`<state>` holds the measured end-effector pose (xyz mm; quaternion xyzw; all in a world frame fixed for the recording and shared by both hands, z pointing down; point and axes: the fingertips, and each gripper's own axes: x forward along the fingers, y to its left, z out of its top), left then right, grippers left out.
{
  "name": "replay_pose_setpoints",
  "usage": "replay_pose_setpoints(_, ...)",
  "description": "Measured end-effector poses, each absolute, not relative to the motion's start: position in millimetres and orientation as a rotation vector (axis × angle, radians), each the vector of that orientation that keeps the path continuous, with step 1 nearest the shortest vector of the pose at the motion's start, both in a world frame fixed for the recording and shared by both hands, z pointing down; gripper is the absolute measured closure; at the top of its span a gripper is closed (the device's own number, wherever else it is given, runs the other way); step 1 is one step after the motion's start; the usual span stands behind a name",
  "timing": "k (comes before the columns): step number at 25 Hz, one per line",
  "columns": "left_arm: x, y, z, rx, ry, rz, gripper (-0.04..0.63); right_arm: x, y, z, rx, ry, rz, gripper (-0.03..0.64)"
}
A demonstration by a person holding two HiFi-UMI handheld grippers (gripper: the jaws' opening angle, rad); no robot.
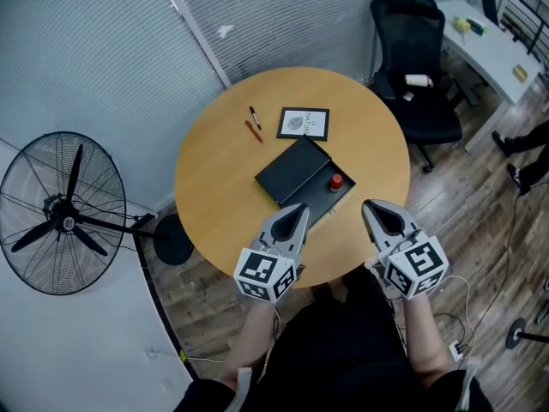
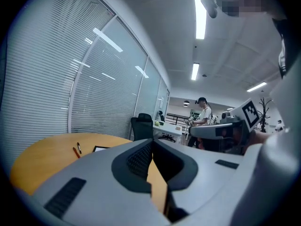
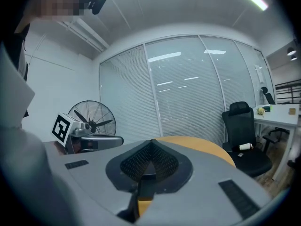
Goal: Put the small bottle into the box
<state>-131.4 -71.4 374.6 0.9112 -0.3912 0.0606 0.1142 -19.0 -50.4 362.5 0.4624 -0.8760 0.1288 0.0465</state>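
Note:
A flat black box (image 1: 302,181) lies open in the middle of the round wooden table (image 1: 214,196). Inside its open tray stands the small bottle (image 1: 335,181) with a red cap. My left gripper (image 1: 301,207) hovers over the near edge of the table, just short of the box, jaws shut and empty. My right gripper (image 1: 368,205) is held a hand's width to its right, near the table's rim, also shut on nothing. In the left gripper view the jaws (image 2: 151,143) meet at a point; in the right gripper view the jaws (image 3: 151,143) likewise touch.
Two pens (image 1: 254,124) and a framed card (image 1: 304,124) lie beyond the box. A floor fan (image 1: 64,213) stands left of the table, a black office chair (image 1: 416,58) and white desk (image 1: 489,41) behind right. A person (image 2: 205,112) stands far off.

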Motion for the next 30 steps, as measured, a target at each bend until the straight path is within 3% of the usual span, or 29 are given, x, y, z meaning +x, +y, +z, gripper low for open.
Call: replay_pose_setpoints(30,-137.4,-67.1,368.9,2.683,-1.149,0.188,0.595,-16.4,-43.7,359.8,1.447,-2.648,0.339,0.607)
